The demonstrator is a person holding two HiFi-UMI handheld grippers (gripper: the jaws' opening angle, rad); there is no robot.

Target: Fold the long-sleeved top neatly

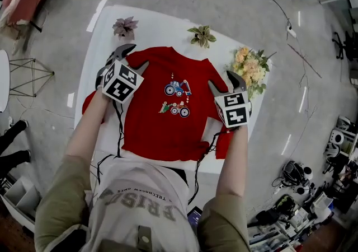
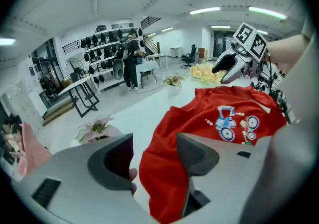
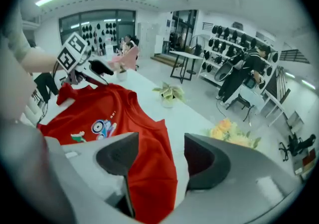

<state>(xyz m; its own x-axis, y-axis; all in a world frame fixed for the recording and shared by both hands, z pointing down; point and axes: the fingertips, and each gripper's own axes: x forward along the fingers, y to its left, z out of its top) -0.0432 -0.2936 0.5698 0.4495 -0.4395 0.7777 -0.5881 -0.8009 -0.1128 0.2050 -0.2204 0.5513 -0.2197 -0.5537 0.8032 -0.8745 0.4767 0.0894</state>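
A red long-sleeved top [image 1: 168, 116] with a tractor print [image 1: 178, 89] lies face up on the white table [image 1: 106, 27], collar at the far side. Its sleeves spread out at the left [image 1: 88, 103] and at the right near the front edge [image 1: 224, 145]. My left gripper [image 1: 124, 50] hovers over the left shoulder, jaws apart, with nothing between them [image 2: 154, 156]. My right gripper [image 1: 234, 77] hangs over the right shoulder, also open and empty [image 3: 160, 156]. Each gripper shows in the other's view, the right gripper [image 2: 227, 66] and the left gripper [image 3: 97, 71] both above the cloth.
Along the table's far edge stand a pinkish plant [image 1: 125, 26], a green plant [image 1: 202, 36] and a yellow flower bunch [image 1: 250, 69] close to my right gripper. Cables hang off the near edge. A person stands by racks [image 2: 130, 58] far off in the room.
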